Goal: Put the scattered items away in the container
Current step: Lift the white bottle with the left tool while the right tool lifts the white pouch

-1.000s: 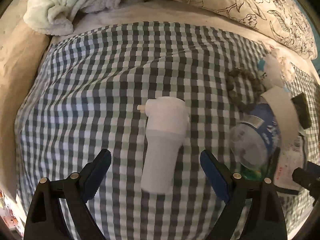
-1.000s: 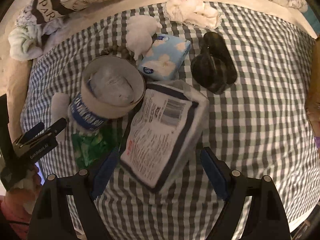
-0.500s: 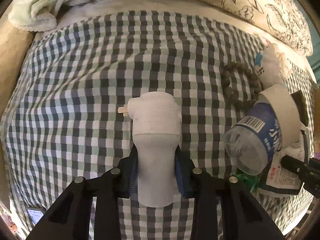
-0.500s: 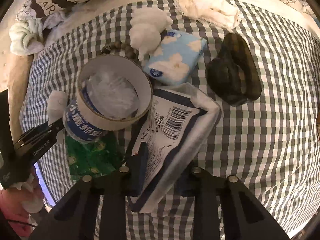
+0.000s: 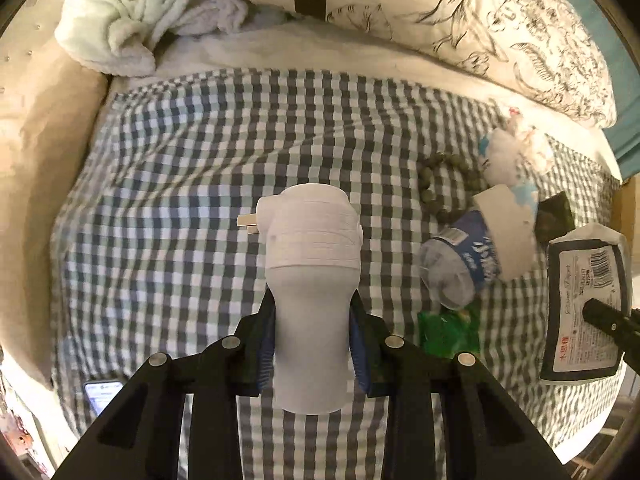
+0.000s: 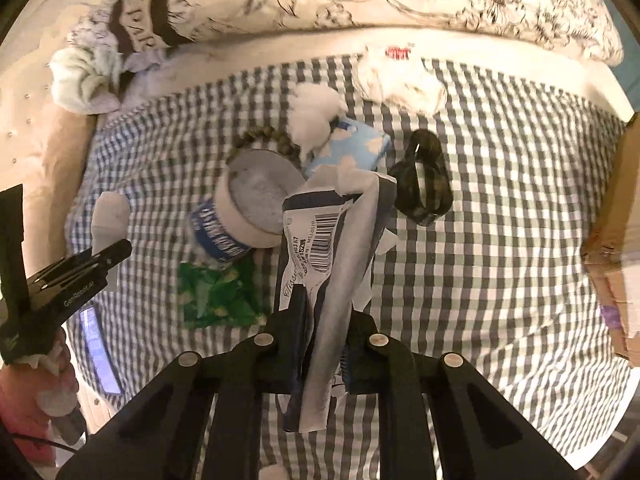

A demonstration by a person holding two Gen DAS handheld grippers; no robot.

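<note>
Left hand-held gripper (image 5: 313,344): my jaws are clamped on the lower body of the white plug-in device (image 5: 312,280), its prongs pointing left, held above the checked bedspread (image 5: 180,208)
Right hand-held gripper (image 6: 320,344): my jaws have just been closing and now squeeze the navy-and-white tissue pack (image 6: 324,272) flat between the pads
Still on the bed: crushed water bottle (image 6: 240,216) with a cardboard ring around it, green packet (image 6: 218,294) just below it, bead bracelet (image 6: 260,138), light blue tissue pack (image 6: 352,146), dark hair clip (image 6: 422,178), crumpled white tissue (image 6: 316,114)
Container: cardboard box (image 6: 616,240) at the right edge, well apart from the clutter
Bed edge: phone (image 5: 102,394) lying lower left
</note>
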